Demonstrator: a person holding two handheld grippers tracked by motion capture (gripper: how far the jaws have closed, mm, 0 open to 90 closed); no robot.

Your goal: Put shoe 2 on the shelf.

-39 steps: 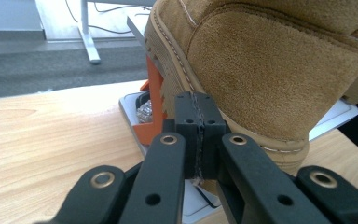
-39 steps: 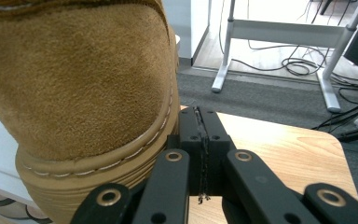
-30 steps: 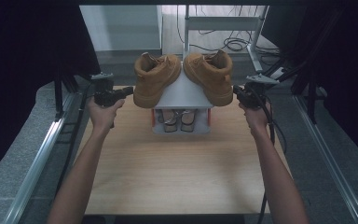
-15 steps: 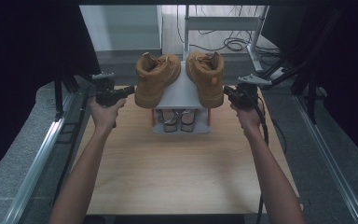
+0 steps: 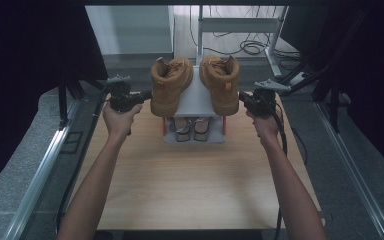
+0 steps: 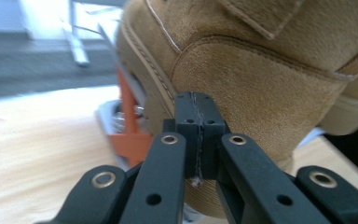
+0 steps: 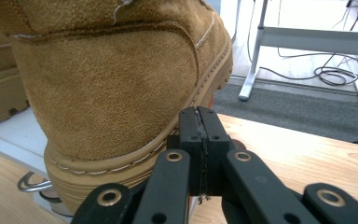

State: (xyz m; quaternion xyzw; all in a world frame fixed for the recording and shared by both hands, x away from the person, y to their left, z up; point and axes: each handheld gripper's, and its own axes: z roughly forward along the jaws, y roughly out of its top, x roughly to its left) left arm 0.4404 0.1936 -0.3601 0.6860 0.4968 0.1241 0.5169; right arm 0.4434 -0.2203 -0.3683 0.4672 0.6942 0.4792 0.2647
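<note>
Nearest you, your two forearms rise from the bottom edge of the high view over the wooden table, cut off above the elbows. Your left hand and right hand sit at about 10 and 2 o'clock from the table's middle, wrists level, each aiming its tool inward at the shoe rack between them.

Your left gripper has its jaws pressed fully together with nothing between them; in the left gripper view the closed tips sit against the heel of the left tan suede boot, though you cannot tell whether they truly touch. Your right gripper is likewise clamped tight on nothing, and its tips lie at the sole welt of the right tan suede boot, just beside its heel.

Both boots stand upright side by side on the rack's grey top shelf, at 12 o'clock from the table's middle, heels toward you. Each gripper view crops its boot to the heel and part of the sole. Beneath the shelf a pair of sandals sits in shadow, hard to make out. An orange rack leg is partly hidden behind the left boot. Beyond the table, cables lie on the floor.
</note>
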